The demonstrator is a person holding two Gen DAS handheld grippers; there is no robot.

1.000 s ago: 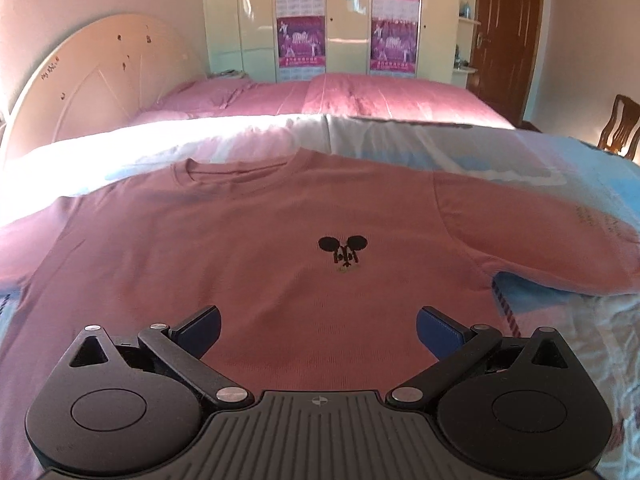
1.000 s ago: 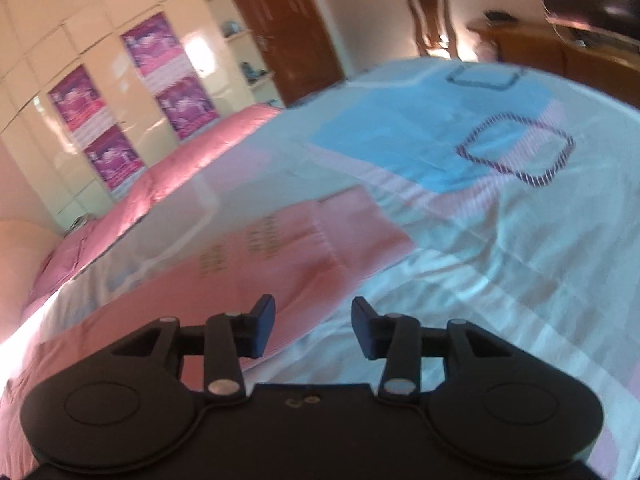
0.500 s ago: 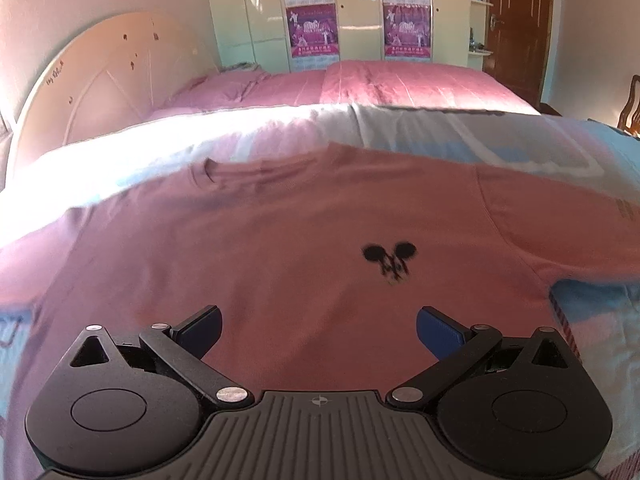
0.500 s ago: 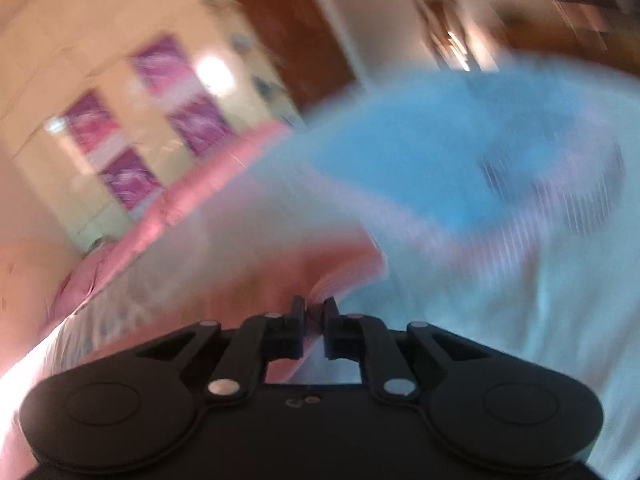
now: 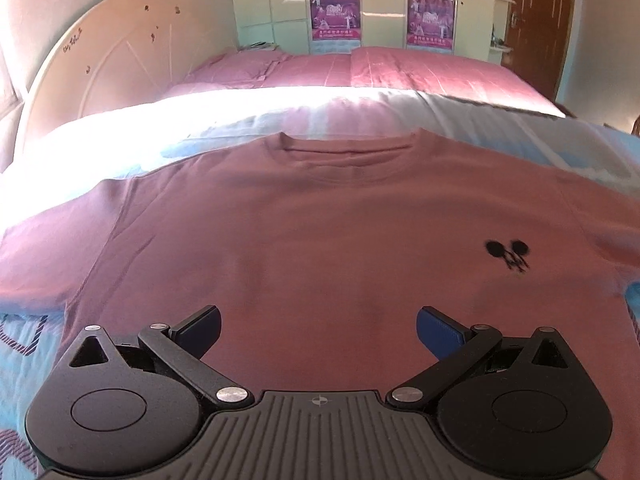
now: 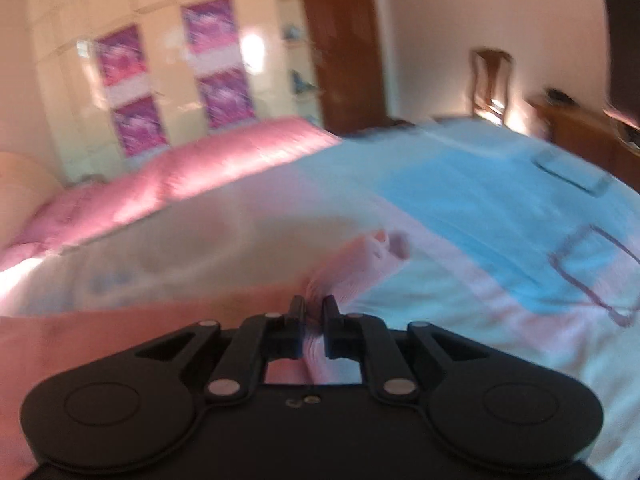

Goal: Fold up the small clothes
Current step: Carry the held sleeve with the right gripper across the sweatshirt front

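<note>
A pink T-shirt (image 5: 320,232) lies spread flat, front up, on the bed's blue and white patterned cover (image 5: 24,344), its neck hole toward the far side where a pink quilt (image 5: 360,72) is folded across the mattress. A small black mouse-shaped print (image 5: 508,254) sits on the chest, off to the right in the left wrist view. The near sleeve on the left side lies out flat on the cover.

The left gripper (image 5: 318,326) hangs over the lower part of the shirt with its 2 blue-padded fingers (image 5: 438,330) spread wide and nothing between them; whether they touch the cloth I cannot tell.

The right gripper (image 6: 313,312) has just been closing and now its jaws stand narrow, pinched on a fold of pink cloth (image 6: 316,344) that rises between them. From there a sleeve (image 6: 368,248) of the shirt runs out ahead of the tips, bunched and lifted a little off the cover. This view is smeared by motion, so the exact edge held is hard to make out.

Behind the bed stands a pale wardrobe with 2 purple posters (image 5: 334,14) on its doors, a curved cream headboard (image 5: 100,76) to the left, a brown door (image 5: 540,24) to the right, and a wooden chair (image 6: 490,80) by the far wall
</note>
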